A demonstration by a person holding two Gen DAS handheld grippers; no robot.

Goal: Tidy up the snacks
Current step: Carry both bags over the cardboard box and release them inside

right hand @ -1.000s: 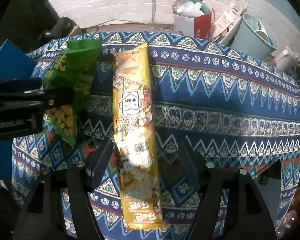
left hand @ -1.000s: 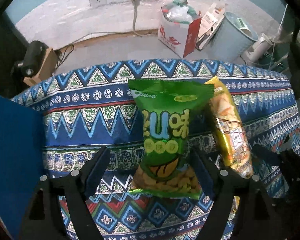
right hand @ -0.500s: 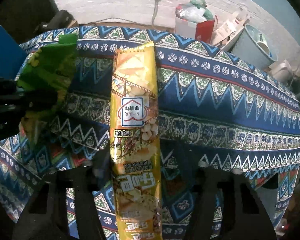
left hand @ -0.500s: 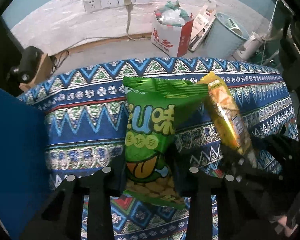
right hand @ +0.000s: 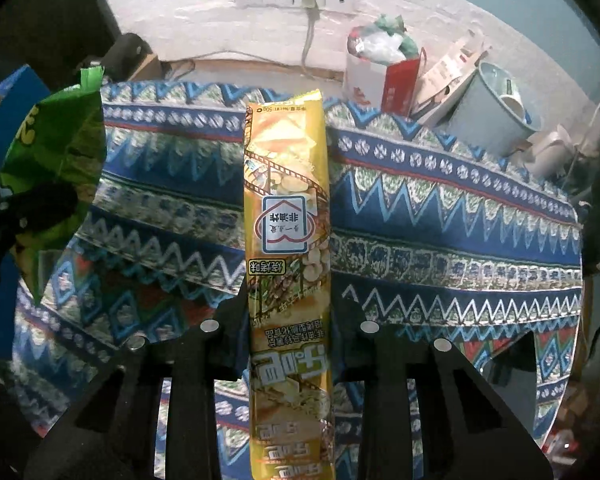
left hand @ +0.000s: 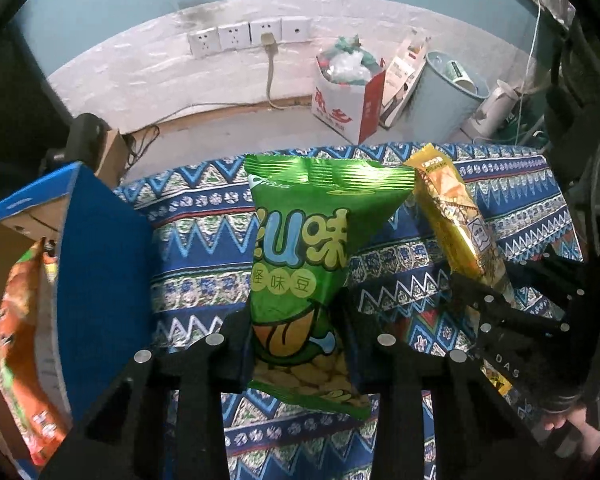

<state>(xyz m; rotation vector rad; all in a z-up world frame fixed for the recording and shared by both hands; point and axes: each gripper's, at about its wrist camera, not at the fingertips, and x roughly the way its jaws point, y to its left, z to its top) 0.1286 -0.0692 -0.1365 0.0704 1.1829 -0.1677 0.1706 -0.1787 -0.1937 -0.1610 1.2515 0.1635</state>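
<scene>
Left tool [left hand: 300, 344]: jaws have just been closing and are now clamped on the lower part of the green snack bag [left hand: 304, 272]. The bag stands up out of the jaws, top seal away from the camera, its bottom edge hanging below the fingers and clear of the patterned cloth on the surface [left hand: 204, 248].

Right tool [right hand: 290, 332]: jaws have likewise just been closing and now pinch the long yellow snack packet [right hand: 288, 216] across its lower half. The packet runs straight up between the fingers, print upside down in this view, lower end passing out of frame.

In the left view the yellow packet sits just right of the green bag, the two close at their upper corners. A blue carton [left hand: 96, 280] stands open at the left with an orange packet [left hand: 20, 340] inside.
</scene>
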